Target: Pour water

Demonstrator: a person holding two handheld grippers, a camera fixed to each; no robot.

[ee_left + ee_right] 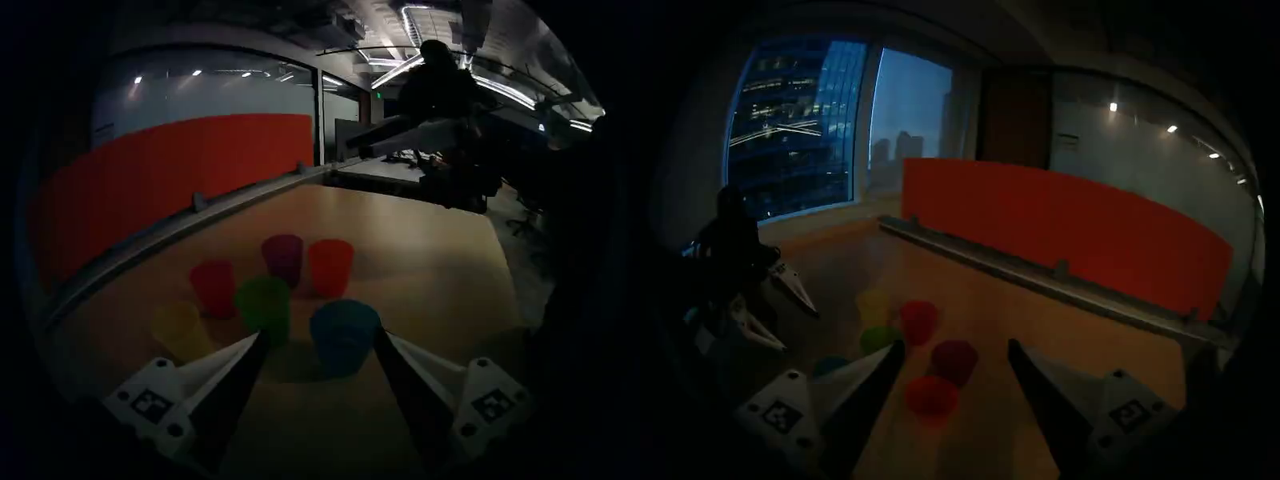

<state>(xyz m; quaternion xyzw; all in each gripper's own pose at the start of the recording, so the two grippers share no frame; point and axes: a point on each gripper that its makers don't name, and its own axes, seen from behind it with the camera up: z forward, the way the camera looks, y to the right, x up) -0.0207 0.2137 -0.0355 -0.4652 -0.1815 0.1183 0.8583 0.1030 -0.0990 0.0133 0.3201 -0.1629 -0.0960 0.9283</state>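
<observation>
Several coloured plastic cups stand close together on a wooden table. The blue cup is nearest, just ahead of my open left gripper, between its fingertips but untouched. Behind it stand a green cup, a yellow one, a red one, a purple one and an orange cup. The right gripper hangs farther off, above the table's far side. In the right gripper view my right gripper is open above the purple cup and orange cup. The left gripper shows at the left, open.
A red partition with a metal rail runs along one table edge. City windows lie beyond the table. Desks and an office chair stand past the table's end. The room is dim.
</observation>
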